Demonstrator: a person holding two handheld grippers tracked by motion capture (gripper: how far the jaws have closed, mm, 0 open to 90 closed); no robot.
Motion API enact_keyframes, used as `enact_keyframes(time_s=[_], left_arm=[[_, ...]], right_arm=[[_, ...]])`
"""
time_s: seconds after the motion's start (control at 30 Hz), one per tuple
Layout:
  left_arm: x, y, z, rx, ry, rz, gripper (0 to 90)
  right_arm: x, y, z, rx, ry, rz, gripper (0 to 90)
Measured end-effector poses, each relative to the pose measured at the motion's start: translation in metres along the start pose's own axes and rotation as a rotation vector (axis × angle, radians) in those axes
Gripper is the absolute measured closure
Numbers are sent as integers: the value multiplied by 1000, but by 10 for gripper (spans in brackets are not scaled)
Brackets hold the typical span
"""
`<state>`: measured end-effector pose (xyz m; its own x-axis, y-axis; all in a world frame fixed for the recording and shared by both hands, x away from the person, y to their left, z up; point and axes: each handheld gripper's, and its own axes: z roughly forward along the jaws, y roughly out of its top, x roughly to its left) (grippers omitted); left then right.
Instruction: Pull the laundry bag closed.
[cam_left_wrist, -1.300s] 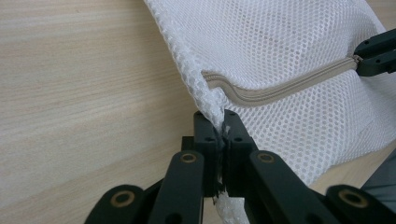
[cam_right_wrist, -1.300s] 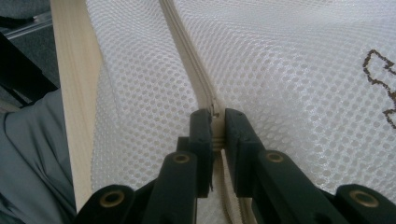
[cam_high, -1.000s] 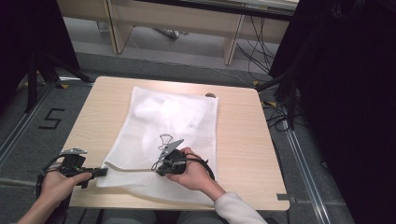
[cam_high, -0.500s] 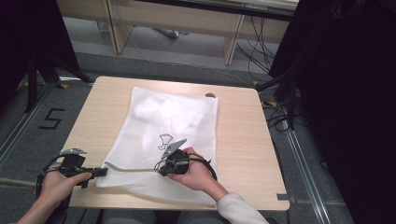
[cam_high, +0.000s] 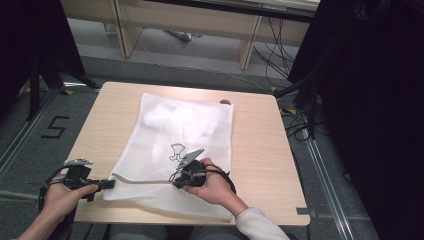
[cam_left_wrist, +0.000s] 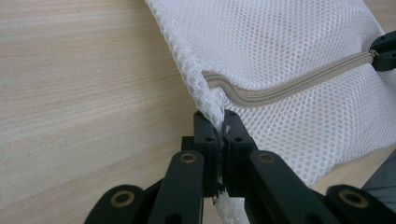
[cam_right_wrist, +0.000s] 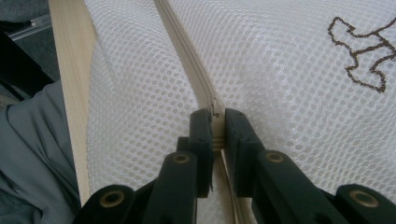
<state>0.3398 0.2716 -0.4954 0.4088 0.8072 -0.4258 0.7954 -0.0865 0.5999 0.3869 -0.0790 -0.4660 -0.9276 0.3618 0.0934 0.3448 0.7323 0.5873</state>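
Bare table (cam_high: 260, 145) right of mesh bag (cam_high: 170, 130) (near edge overhangs).

One readable mark: a "5" on the floor.
The black digit 5 (cam_high: 55, 128) sits on the grey floor (cam_high: 30, 150) left of the table (cam_high: 260, 150). The mesh bag (cam_high: 170, 130) carries a brown outline drawing (cam_high: 176, 151), no lettering.
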Motion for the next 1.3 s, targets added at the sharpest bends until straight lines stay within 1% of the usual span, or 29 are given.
enact_keyframes(time_s=[0.17,0.2,0.23,0.27,0.3,0.33,0.4,0.43,0.47,0.5,0.53,0.6,0.63,0.67,0.7,0.73,0.77,0.8,0.83,0.87,0.9,0.93,0.97,1.03,1.07,1.13,1.2,1.23,1.3], left_arm=[[0,0,0,-3,-1,-3,860],[2,0,-1,17,1,18,860],[2,0,-2,24,1,26,859],[1,0,-1,6,1,6,860],[3,0,-2,27,1,29,859],[2,0,-2,23,3,25,860],[2,0,-2,24,1,26,859],[1,0,-1,15,2,16,859],[1,0,-1,15,2,16,860],[2,0,-2,24,2,26,859],[2,0,-2,24,3,26,859],[2,0,-2,24,2,26,859],[2,0,-2,23,2,25,859],[2,0,-2,23,4,25,859],[1,0,0,8,4,8,859],[0,0,0,-3,2,-4,859],[0,0,0,-3,2,-4,859],[0,0,0,-3,1,-3,859],[2,0,-2,26,3,29,859],[2,0,-2,23,4,26,859],[2,0,-2,23,4,26,859],[2,0,-2,23,4,26,859],[2,0,-2,23,4,27,859],[2,0,-2,24,2,26,859],[0,0,0,2,0,2,859],[0,0,0,-2,1,-3,860],[0,0,0,-2,2,-2,859],[0,0,0,-2,2,-2,860],[0,0,0,-3,2,-3,859]], right_arm=[[0,0,-1,0,-3,-1,826],[0,0,-2,0,-2,-3,826],[0,-1,-1,-5,-1,-6,827],[0,-1,-2,-1,-2,-6,826],[-1,-1,-2,-4,0,-7,827],[-1,-2,-2,-2,-6,-5,826],[-1,-3,-3,-2,-2,-2,827],[-1,-3,-4,0,-5,-1,826],[-1,-4,-4,-6,-3,0,826],[-1,-4,-5,-1,-3,5,826],[0,-5,-5,-8,-8,5,826],[-2,-6,-7,-1,-12,3,826],[-2,-7,-8,0,-6,6,826],[-3,-8,-8,0,-21,1,826],[-4,-8,-8,3,-23,-8,826],[-3,-9,-8,0,-13,7,826],[-3,-9,-8,0,-10,7,826],[-3,-9,-8,0,-22,0,826],[-3,-9,-8,4,-24,-5,826],[-3,-9,-8,4,-23,-3,826],[-2,-9,-9,3,-11,11,826],[-3,-10,-8,6,-12,1,827],[-4,-10,-8,-5,-21,-4,826],[-3,-11,-8,-8,-24,0,826],[-3,-11,-10,0,-16,6,826],[-3,-12,-10,-1,-15,7,826],[-4,-13,-11,4,-27,-7,826],[-3,-13,-10,-5,-17,6,826],[-3,-13,-10,-1,-20,7,826]])
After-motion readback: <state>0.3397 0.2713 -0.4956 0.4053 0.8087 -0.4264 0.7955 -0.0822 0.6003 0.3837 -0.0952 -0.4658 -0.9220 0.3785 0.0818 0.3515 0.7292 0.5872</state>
